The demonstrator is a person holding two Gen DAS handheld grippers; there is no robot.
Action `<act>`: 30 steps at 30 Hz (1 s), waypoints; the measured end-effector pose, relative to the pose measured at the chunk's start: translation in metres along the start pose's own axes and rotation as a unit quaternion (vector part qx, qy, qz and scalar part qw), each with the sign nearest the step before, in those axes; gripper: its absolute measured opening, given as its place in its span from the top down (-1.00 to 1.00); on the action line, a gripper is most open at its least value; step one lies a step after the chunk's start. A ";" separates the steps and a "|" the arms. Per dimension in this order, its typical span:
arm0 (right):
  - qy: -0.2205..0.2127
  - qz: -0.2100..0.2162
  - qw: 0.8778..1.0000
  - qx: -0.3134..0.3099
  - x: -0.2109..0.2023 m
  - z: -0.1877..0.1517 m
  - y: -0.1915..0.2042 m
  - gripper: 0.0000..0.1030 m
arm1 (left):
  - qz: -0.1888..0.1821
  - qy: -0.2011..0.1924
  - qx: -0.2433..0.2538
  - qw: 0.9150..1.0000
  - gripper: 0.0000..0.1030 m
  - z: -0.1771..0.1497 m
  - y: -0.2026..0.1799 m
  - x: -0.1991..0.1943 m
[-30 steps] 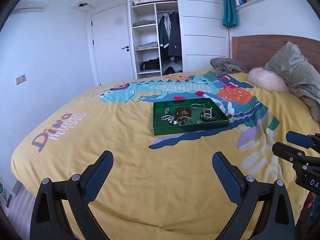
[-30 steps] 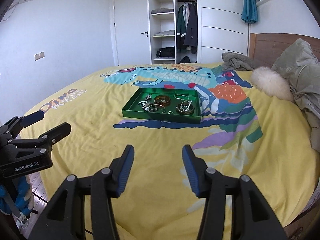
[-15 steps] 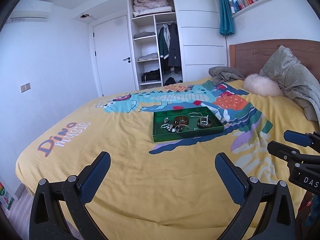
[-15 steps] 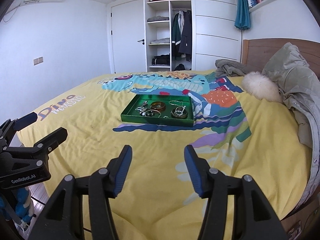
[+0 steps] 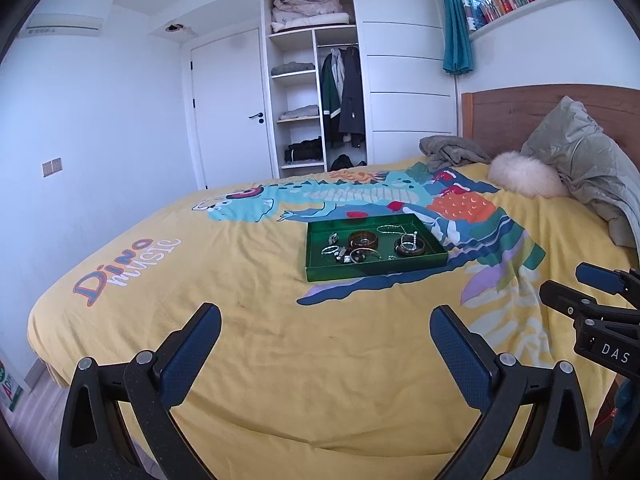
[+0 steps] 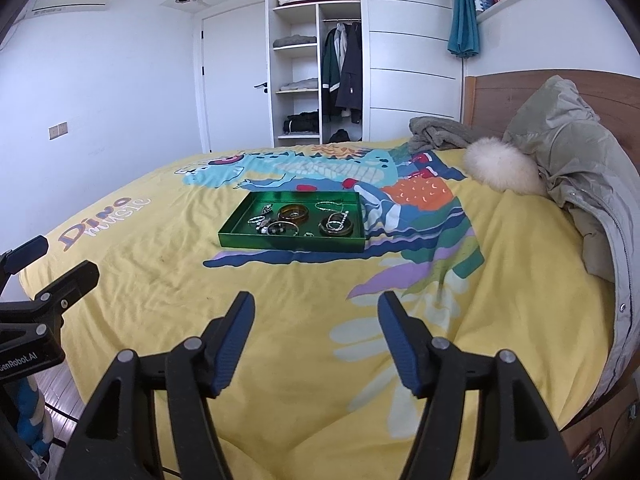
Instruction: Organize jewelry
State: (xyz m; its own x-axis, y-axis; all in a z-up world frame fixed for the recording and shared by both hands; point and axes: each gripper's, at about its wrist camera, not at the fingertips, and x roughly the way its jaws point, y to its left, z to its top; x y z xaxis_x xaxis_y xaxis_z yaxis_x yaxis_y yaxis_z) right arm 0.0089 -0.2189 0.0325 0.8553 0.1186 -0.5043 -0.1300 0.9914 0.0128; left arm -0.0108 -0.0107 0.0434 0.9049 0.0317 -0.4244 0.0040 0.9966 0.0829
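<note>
A green tray lies in the middle of the yellow dinosaur bedspread, also in the right wrist view. In it lie brown bangles, silver chains and small silver pieces. My left gripper is open and empty above the bed's near edge, well short of the tray. My right gripper is open and empty, also short of the tray. Each gripper shows at the side of the other's view.
A grey-green jacket, a white fluffy cushion and a grey garment lie by the wooden headboard at the right. An open wardrobe and a white door stand beyond the bed.
Both grippers have drawn back and risen, so the tray looks smaller and farther. The right gripper's jaws have opened wider. The jewelry has not moved.
</note>
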 end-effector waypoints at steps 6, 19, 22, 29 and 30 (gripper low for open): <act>0.006 -0.009 1.000 0.002 0.008 -0.002 -0.005 -0.26 | -0.001 0.009 -0.005 1.000 -0.99 -0.002 0.003 0.009; 0.020 -0.018 1.000 0.012 0.025 -0.009 -0.013 -0.27 | -0.002 0.024 -0.003 1.000 -0.99 -0.008 0.001 0.024; 0.021 -0.020 0.999 0.015 0.027 -0.011 -0.016 -0.27 | -0.002 0.026 -0.004 1.000 -0.99 -0.008 0.001 0.026; 0.021 -0.025 0.999 0.020 0.028 -0.011 -0.019 -0.27 | -0.001 0.030 -0.004 1.000 -0.99 -0.009 0.001 0.029; 0.020 -0.025 0.999 0.019 0.028 -0.012 -0.018 -0.27 | 0.000 0.030 -0.004 1.000 -0.99 -0.009 0.002 0.029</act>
State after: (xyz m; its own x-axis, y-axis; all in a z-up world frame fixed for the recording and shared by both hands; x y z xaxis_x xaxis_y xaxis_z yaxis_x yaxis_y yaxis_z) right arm 0.0291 -0.2345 0.0083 0.8391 0.0666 -0.5399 -0.0667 0.9976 0.0194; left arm 0.0118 -0.0076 0.0235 0.8776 0.0355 -0.4780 0.0007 0.9972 0.0754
